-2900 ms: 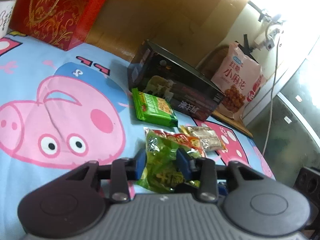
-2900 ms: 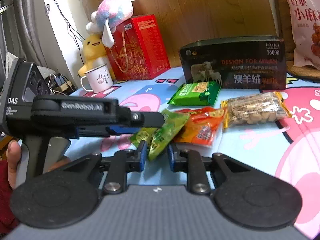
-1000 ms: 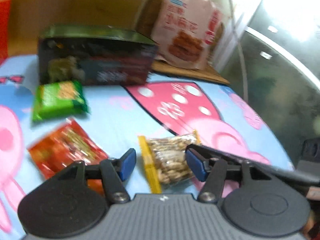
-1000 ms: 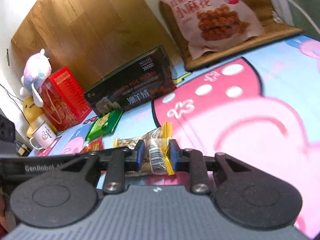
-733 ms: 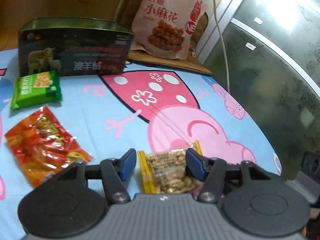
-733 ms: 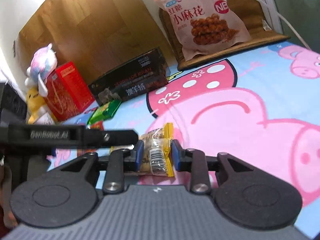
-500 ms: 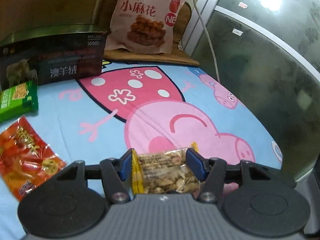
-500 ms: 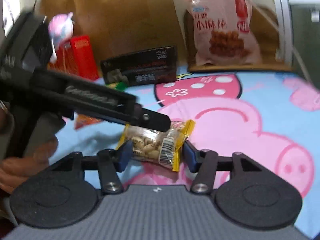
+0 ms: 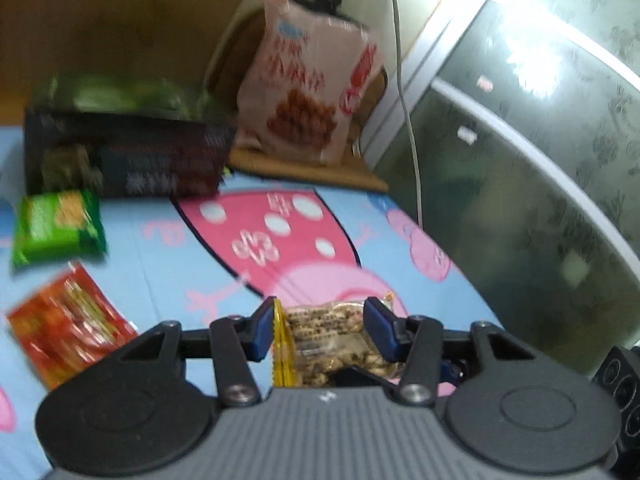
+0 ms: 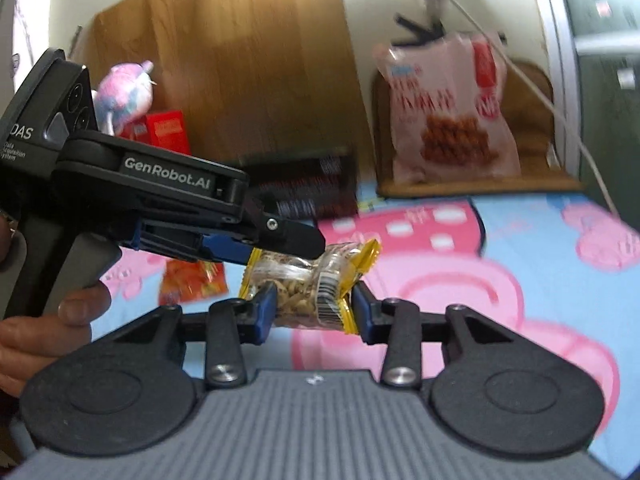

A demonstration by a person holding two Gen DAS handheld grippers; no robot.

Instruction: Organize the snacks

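Hanging above the bed [image 10: 540,248], a clear nut packet [image 10: 316,280] with yellow ends is gripped from both sides. Left tool [image 10: 280,248], held in a hand [image 10: 36,340], pinches the packet's far upper edge; its jaws have just been closing on it. Right tool [image 10: 314,312] presses the packet's near lower part, jaws likewise just closing, at a narrow gap. Left wrist view: packet between the blue pads [image 9: 260,332]. On the sheet to the left lie a red packet [image 9: 68,324] and a green packet [image 9: 56,228]; far off, a dark box [image 9: 128,160] and pink bag [image 9: 308,92].
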